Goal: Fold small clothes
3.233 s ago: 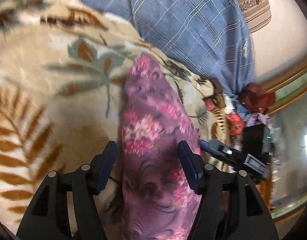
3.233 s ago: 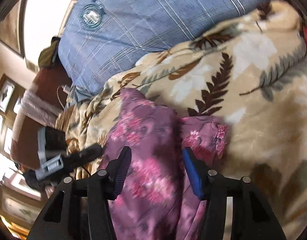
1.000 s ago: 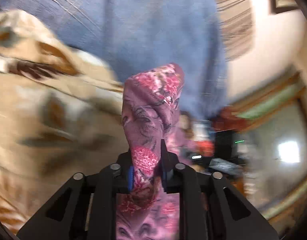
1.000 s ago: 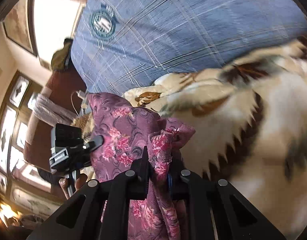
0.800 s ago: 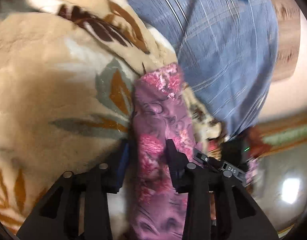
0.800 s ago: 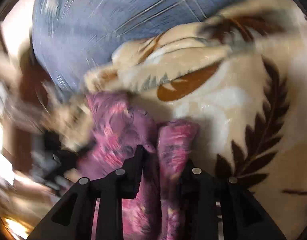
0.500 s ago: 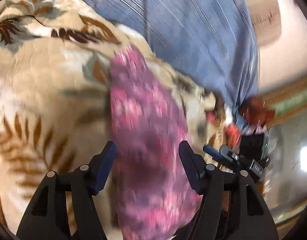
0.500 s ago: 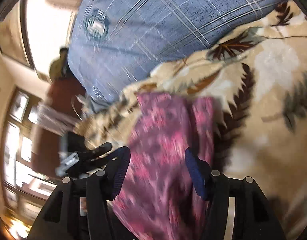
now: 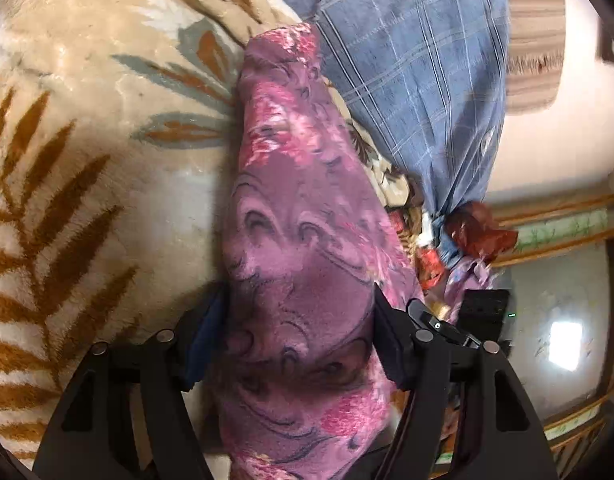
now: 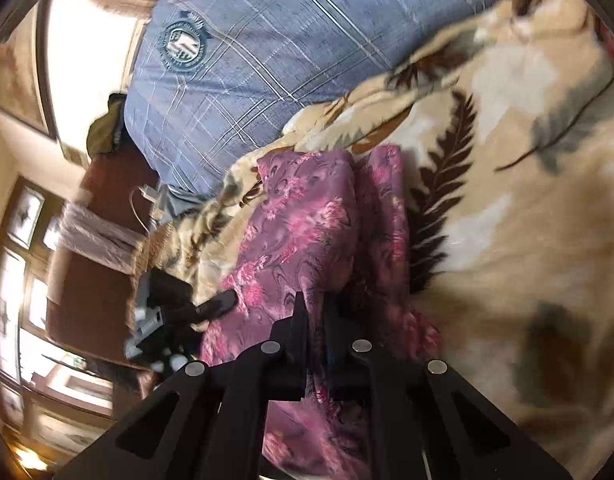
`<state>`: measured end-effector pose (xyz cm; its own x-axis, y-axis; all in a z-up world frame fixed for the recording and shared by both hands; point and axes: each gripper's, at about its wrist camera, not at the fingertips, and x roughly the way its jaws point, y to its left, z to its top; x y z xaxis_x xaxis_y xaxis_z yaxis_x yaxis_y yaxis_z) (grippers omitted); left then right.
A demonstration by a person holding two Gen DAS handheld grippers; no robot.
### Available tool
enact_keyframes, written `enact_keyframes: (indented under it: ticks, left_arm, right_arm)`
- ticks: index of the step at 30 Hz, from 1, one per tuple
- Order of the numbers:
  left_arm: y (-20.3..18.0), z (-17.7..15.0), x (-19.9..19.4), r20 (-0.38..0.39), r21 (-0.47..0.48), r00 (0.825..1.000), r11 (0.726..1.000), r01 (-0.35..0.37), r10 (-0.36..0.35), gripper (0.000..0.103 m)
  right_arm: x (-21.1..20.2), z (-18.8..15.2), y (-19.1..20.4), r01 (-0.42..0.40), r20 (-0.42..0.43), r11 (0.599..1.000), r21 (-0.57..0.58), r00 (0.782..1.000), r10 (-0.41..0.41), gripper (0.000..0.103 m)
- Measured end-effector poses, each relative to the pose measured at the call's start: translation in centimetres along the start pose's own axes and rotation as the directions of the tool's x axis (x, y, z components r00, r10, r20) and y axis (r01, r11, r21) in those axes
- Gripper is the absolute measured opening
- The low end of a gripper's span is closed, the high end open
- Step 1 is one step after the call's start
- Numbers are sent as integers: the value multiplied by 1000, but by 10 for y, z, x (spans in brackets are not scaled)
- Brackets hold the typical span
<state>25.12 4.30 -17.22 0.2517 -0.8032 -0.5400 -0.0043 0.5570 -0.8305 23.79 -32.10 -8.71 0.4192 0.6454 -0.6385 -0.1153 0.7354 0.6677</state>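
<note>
On the leaf-patterned blanket (image 9: 87,160) lies the purple flowered garment (image 9: 299,220), in a long narrow strip. The right claw (image 10: 315,312) has just closed and pinches a fold of it; the left claw (image 9: 299,328), just opened, straddles the cloth without pressing. A good fold needs both ends lifted evenly. The blue checked pillow (image 10: 287,48) crowds the far edge; the blanket toward the right claw's side offers more room.

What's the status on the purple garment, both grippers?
Left gripper open, jaws astride the purple floral garment, not pinching. Right gripper shut on a fold of it. Garment lies in a long strip on the leaf-print blanket. Nothing in the way.
</note>
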Motion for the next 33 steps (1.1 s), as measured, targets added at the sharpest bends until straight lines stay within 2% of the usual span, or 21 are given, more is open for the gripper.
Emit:
enact_keyframes:
  ticks: [1,3,4,5,7,9,12,14,17,19,22,23,24,25,28,31,33]
  left_arm:
    - [-3,-1,4,-4,23,1000,999,-31,31,69]
    - [-7,-1,6,5,43,998,998,-56,56,66]
    - [-9,-1,6,7,50,998,996,-68,68,63]
    - [-10,-2,5,12,51,998,996,-70,69,62]
    - [-11,-3,3,23,54,998,997,-60,59,59]
    - [-12,-3,6,31,77,996,993,-89,86,54]
    - [-18,-4,15,52,122,987,979,-160,155,51]
    - [-20,-3,17,57,136,985,976,-172,165,54]
    - [-17,-1,17,48,112,989,984,-142,138,55]
    - [-21,-2,16,53,134,987,978,-158,152,59]
    - [-29,-9,9,92,178,968,953,-245,232,67]
    - [-34,-14,2,116,184,959,943,-278,260,67]
    - [-42,-22,-7,146,208,951,931,-299,273,67]
    - [-49,-32,-18,181,232,945,922,-309,271,67]
    - [-52,-67,-41,251,246,931,913,-326,265,71]
    - [-40,-87,-39,194,224,944,925,-307,266,71]
    - [-36,-94,-37,173,198,952,938,-285,253,71]
  right_arm:
    - [2,-3,0,43,-8,999,-31,999,-43,6]
    - [26,-8,-16,94,-64,996,5,994,-93,5]
    - [36,-10,-24,86,-96,996,28,992,-83,5]
    - [38,-11,-26,71,-99,997,42,993,-67,5]
    - [22,-8,-10,89,-55,996,-17,994,-90,5]
    - [16,-6,-2,105,-38,994,-37,994,-107,5]
    - [36,-11,-11,164,-87,986,-43,982,-167,5]
    - [43,-12,-16,146,-99,989,-33,984,-149,5]
    - [42,-10,-14,130,-93,991,-38,987,-133,6]
    - [41,-11,-16,100,-95,994,-44,990,-104,7]
    - [23,-9,-21,39,-42,999,25,998,-38,19]
    - [10,-12,-17,41,5,999,17,999,-41,34]
    - [0,-18,-14,50,31,999,11,998,-50,55]
    - [-11,-27,-12,37,58,999,7,998,-37,63]
    - [-33,-68,-17,-37,121,999,24,992,34,66]
    - [-35,-98,-19,-25,139,999,34,990,20,62]
    - [-28,-100,-14,-7,115,1000,20,993,4,53]
